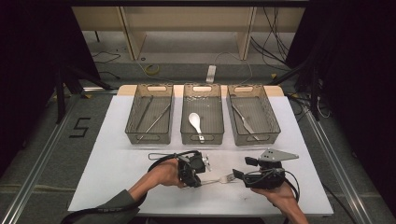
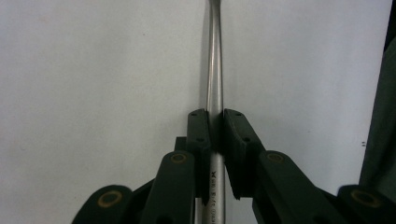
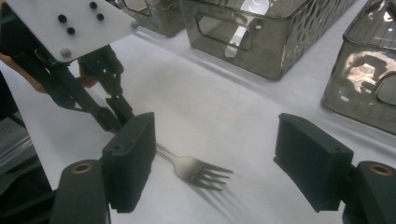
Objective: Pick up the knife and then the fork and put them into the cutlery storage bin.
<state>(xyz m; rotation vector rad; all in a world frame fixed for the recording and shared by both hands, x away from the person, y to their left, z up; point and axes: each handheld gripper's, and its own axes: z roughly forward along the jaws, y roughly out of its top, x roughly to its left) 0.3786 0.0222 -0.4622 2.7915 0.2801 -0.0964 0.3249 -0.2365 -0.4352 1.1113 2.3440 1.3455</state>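
My left tongs (image 1: 201, 179) are clamped on the handle of the fork (image 1: 223, 179); in the left gripper view the two pads (image 2: 200, 133) press on either side of the steel stem (image 2: 215, 70), which runs straight ahead from between them over the white worktop (image 1: 116, 168). The fork lies flat on the worktop, handle toward the left tongs and tines pointing toward my right tongs (image 1: 239, 175). Those right tongs stand wide apart and hold nothing: in the right gripper view the tines (image 3: 205, 173) rest on the sheet between the two pads (image 3: 130, 158), nearer the left one and touching neither. The left tongs (image 3: 114, 116) show there too, gripping the far end of the handle.

Counting from left to right at the far edge of the worktop, there are three grey baskets in a row. The left basket (image 1: 132, 112) holds two thin metal sticks (image 1: 154, 119), the middle basket (image 1: 185, 112) one white spoon (image 1: 195, 122), and the right basket (image 1: 271, 114) one piece of metal cutlery (image 1: 243, 120), which I cannot make out more closely. There is one fork on the worktop, and two tongs, one in each of my hands.
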